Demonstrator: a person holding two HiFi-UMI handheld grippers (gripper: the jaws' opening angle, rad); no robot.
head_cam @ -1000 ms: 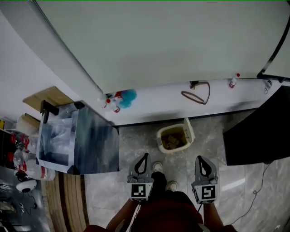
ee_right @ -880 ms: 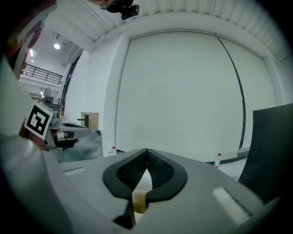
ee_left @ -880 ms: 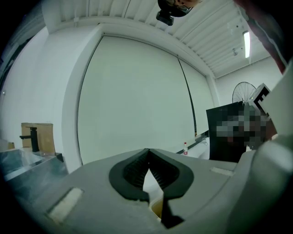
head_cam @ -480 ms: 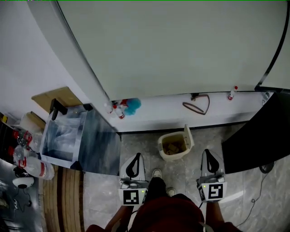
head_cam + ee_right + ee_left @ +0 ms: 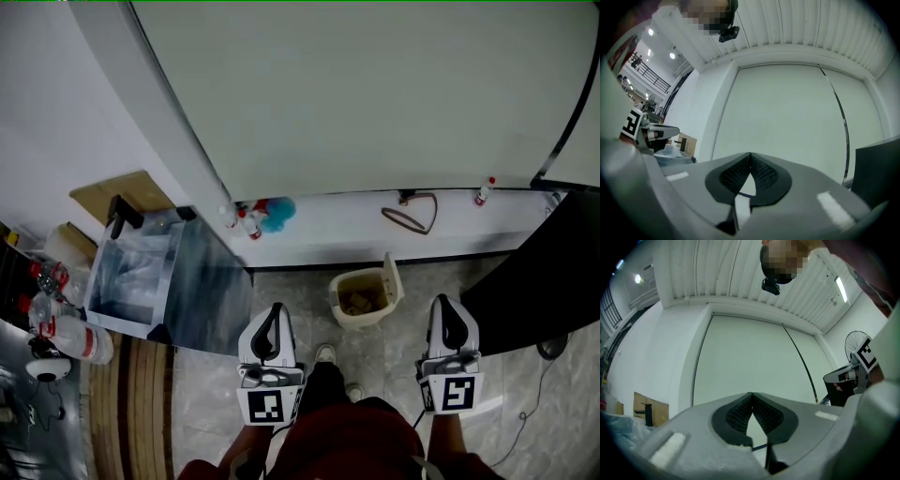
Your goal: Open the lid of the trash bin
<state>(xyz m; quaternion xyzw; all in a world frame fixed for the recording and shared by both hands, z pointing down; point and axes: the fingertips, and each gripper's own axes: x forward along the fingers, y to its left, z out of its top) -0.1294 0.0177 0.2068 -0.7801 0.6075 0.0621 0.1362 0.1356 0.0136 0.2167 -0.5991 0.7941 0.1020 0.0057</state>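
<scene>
Trash bin (image 5: 361, 302): small, cream-coloured, square-mouthed, on the grey stone floor (image 5: 394, 361) just below the white ledge (image 5: 469, 230). Placed between the two grippers and farther out than both. Lid (image 5: 392, 279) raised, standing near upright along the bin's right edge. Mouth uncovered, brownish rubbish inside.

Behind it all, a broad pale wall panel (image 5: 375, 94), filling the upper half of the head view. To the right, a big black panel (image 5: 534, 300), near the bin but apart from it. To the left, a clear plastic box (image 5: 141, 277) with a dark frame, well apart from the bin. Beyond that, a sheet of cardboard (image 5: 117, 192). At the bottom, dark red clothing (image 5: 347, 441) and pale shoes (image 5: 325, 353) on the floor between the grippers.

Left gripper (image 5: 275, 309): held left of the bin, not touching it. Fingers together at the tips, nothing between them. Right gripper (image 5: 446, 302): about level with the other, right of the bin, clear of the lid. Fingers likewise closed tip to tip on nothing.

On the ledge: a brown strap loop (image 5: 410, 214), a blue fluffy thing (image 5: 278, 212) beside small red-capped bottles (image 5: 246, 225), and one more small bottle (image 5: 485, 190) far to the right. At the left edge, a plastic drinks bottle (image 5: 70, 342) with a red label.
</scene>
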